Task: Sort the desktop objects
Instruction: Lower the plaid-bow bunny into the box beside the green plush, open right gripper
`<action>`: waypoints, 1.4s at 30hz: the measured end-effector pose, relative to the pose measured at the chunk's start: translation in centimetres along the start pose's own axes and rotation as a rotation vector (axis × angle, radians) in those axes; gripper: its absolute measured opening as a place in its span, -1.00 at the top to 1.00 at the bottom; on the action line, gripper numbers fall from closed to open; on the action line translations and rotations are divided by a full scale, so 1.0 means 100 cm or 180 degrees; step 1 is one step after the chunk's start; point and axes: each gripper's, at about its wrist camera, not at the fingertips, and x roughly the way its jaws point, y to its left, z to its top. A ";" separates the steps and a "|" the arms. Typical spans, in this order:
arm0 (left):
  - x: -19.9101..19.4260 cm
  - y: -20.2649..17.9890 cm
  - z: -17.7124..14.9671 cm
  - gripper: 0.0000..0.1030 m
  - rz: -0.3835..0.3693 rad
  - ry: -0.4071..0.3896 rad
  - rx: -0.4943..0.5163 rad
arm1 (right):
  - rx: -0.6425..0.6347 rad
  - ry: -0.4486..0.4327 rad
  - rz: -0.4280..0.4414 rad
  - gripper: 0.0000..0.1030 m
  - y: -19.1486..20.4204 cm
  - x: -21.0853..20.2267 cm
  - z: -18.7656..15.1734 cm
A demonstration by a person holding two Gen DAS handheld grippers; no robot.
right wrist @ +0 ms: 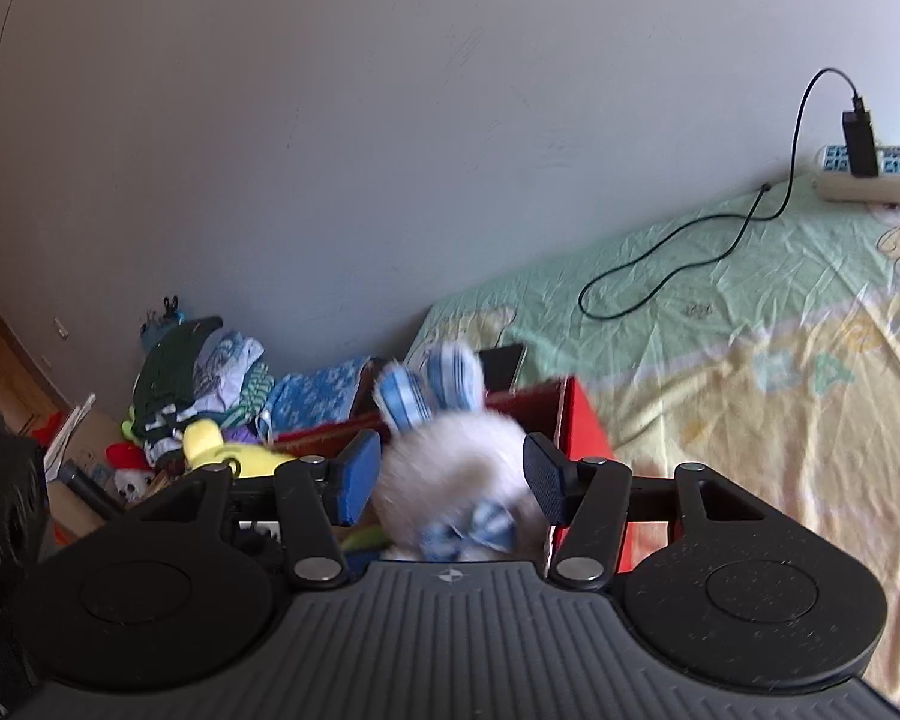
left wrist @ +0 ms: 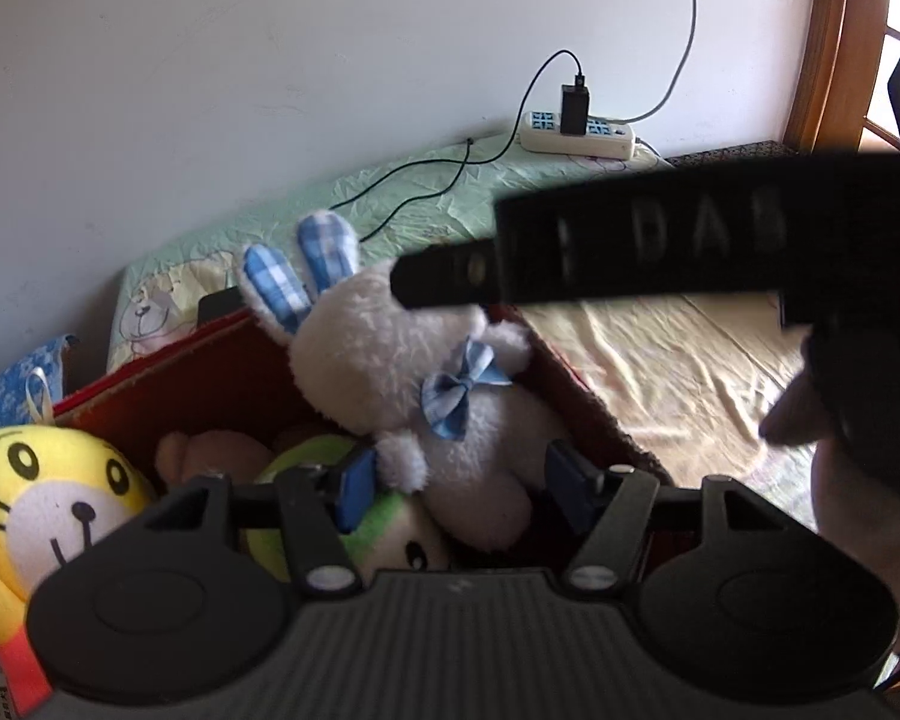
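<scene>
Inside the red box (left wrist: 222, 372), at about twelve o'clock from both grippers, lies the white rabbit (left wrist: 402, 372), its long axis running from the blue-checked ears (left wrist: 306, 264) at eleven o'clock down through the bow (left wrist: 459, 390) to the body at five o'clock in the left wrist view; the rabbit rests on top of the other toys, leaning against the box's right-hand wall; the left gripper (left wrist: 462, 486) hangs just short of it with its jaws spread wide, holding nothing, its blue pads either side of the rabbit's lower body and one paw, though whether they touch the plush I cannot tell; the right gripper (right wrist: 450, 480) is also spread apart and empty-handed, with the rabbit's head (right wrist: 450, 462) sitting between its pads, ears up at twelve o'clock and bow at six, so by my judgement the right one is nearer and better placed to close across the head, which is the narrow way; the box also holds a brown plush (left wrist: 210, 456) at nine o'clock from the rabbit and a green-and-cream toy (left wrist: 390, 534) beneath it at seven o'clock; a yellow tiger (left wrist: 48, 498) sits at the box's left edge, whether in or out I cannot say; a power strip (left wrist: 576, 132) with its cable lies well apart at one o'clock on the bed sheet (right wrist: 750, 360)
</scene>
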 end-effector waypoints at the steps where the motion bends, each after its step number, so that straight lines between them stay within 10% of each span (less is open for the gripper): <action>1: 0.000 -0.002 0.000 -0.29 -0.0022 0.0014 0.0013 | -0.0012 -0.0014 -0.0004 -0.06 0.002 0.001 0.003; 12: 0.008 -0.008 -0.004 -0.38 0.0015 0.0004 0.0187 | 0.0217 0.0453 0.0023 0.24 -0.010 0.036 0.003; 21: -0.004 0.003 0.002 -0.41 -0.0191 0.0024 -0.0084 | 0.0432 0.0325 0.0042 0.27 -0.021 0.024 -0.001; 42: -0.022 0.015 0.004 -0.64 0.0763 0.0322 -0.0509 | 0.0110 0.0197 -0.0373 0.21 0.011 -0.020 -0.025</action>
